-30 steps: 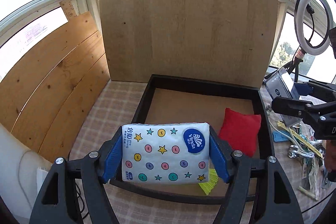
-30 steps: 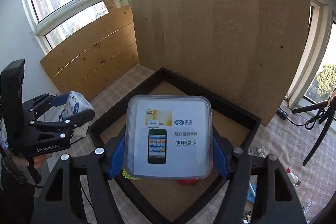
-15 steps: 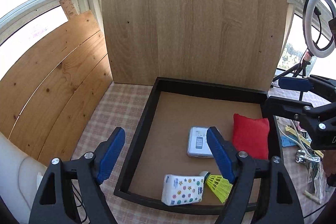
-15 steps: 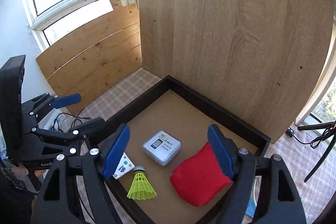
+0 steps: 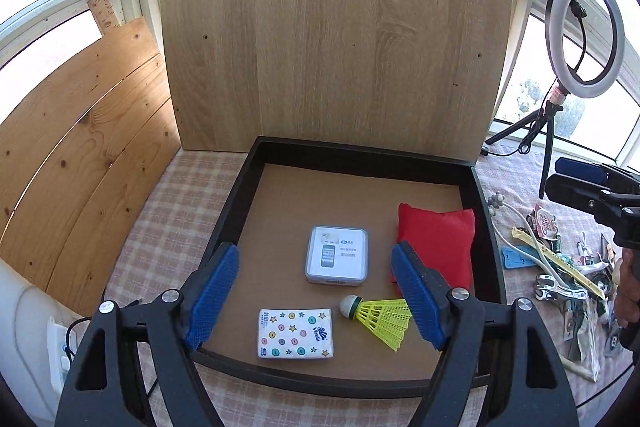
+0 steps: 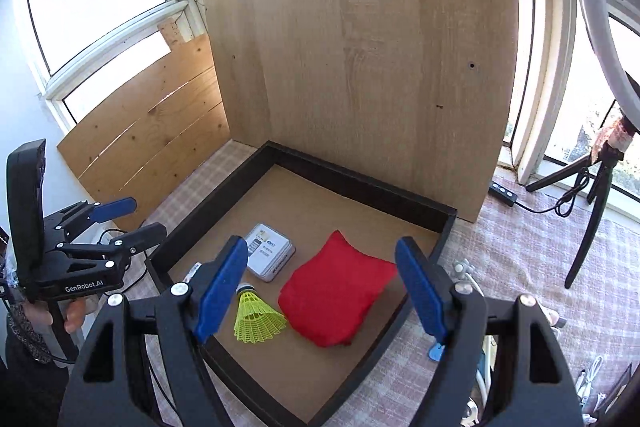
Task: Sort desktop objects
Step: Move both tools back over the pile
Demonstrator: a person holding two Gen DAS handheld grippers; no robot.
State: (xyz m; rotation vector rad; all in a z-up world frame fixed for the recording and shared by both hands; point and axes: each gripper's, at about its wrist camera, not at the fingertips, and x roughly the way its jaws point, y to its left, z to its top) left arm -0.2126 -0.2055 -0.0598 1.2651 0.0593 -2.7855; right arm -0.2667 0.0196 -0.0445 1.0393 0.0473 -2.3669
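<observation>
Tissue pack (image 5: 295,333) lies in tray (image 5: 352,155) beneath empty left hand-held gripper (image 5: 316,299).

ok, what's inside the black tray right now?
Inside the black-walled tray: a red fabric beanbag, a white square plastic box, a star-patterned tissue pack and a yellow shuttlecock. Anything under the beanbag is hidden.

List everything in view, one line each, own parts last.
tray: 1, black, on checked cloth
tissue pack: 1, white with stars, tray's near edge
shuttlecock: 1, yellow, beside the pack
plastic box: 1, clear white, mid tray
beanbag: 1, red, tray's right side
wooden board: 1, upright behind tray
ring light: 1, white, right
clutter: several, mixed, right of tray
left tongs: blue pads, open, empty
right tongs: blue pads, open, empty
</observation>
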